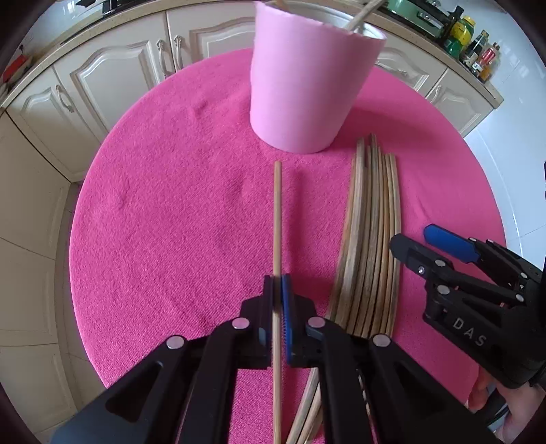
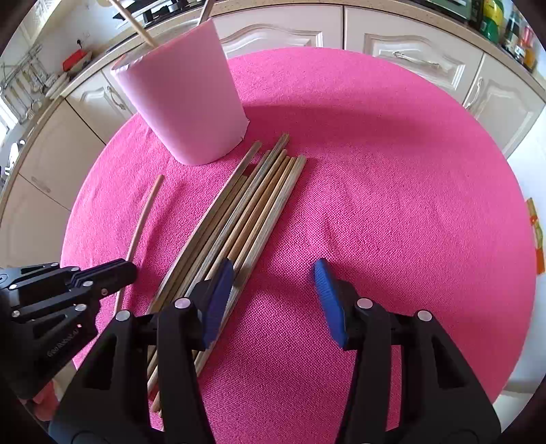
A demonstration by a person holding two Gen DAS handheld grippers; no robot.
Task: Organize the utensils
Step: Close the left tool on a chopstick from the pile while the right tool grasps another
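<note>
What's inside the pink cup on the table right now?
Two wooden sticks poke out of the pink cup, leaning on its rim. Its wall hides their lower ends and anything else inside.

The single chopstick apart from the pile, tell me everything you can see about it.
The single chopstick is a thin, pale wooden stick, plain and round-looking. It lies lengthwise on the pink cloth, left of the pile of chopsticks and apart from it, its far end pointing toward the pink cup without reaching it. The left gripper is shut on it, pads pinching its near part. Whether it has lifted off the cloth cannot be told.
</note>
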